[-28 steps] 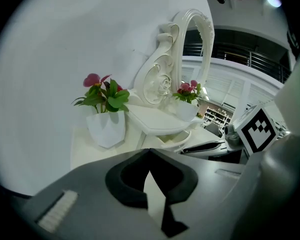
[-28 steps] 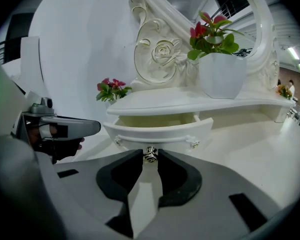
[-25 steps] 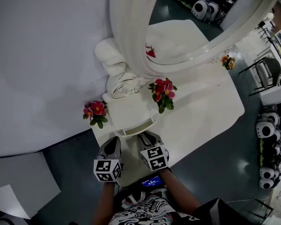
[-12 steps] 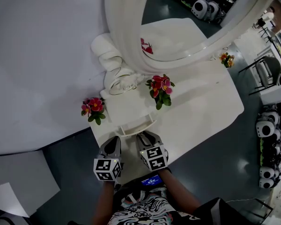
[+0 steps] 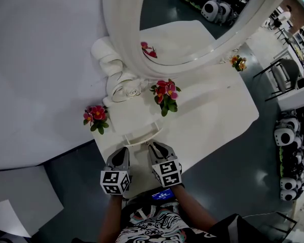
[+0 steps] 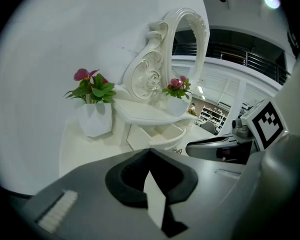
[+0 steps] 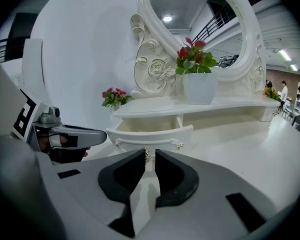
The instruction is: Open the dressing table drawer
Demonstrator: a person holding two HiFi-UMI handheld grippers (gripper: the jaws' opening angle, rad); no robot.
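Note:
The white dressing table (image 5: 213, 116) carries a small drawer (image 5: 141, 134) under its raised shelf, and the drawer stands pulled out. In the right gripper view the drawer (image 7: 150, 133) shows its curved front and a small gold knob (image 7: 147, 154). My right gripper (image 7: 149, 156) points at that knob. Its jaws are closing to a narrow gap, with the knob just off the tips and nothing pressed between the pads. My left gripper (image 6: 150, 150) is shut and holds nothing, hanging beside the right gripper (image 5: 154, 147) in front of the drawer (image 6: 167, 136).
A large oval mirror (image 5: 192, 32) in an ornate white frame stands at the table's back. Potted flowers sit left (image 5: 95, 118) and right (image 5: 163, 93) of the drawer, and a small one (image 5: 236, 62) farther right. A white board (image 5: 20, 201) lies on the floor at left; chairs (image 5: 283, 75) stand at right.
In the head view the table and its open drawer have slid a little up and left. The right gripper's tips stand slightly farther from the drawer front. The left gripper has stayed put.

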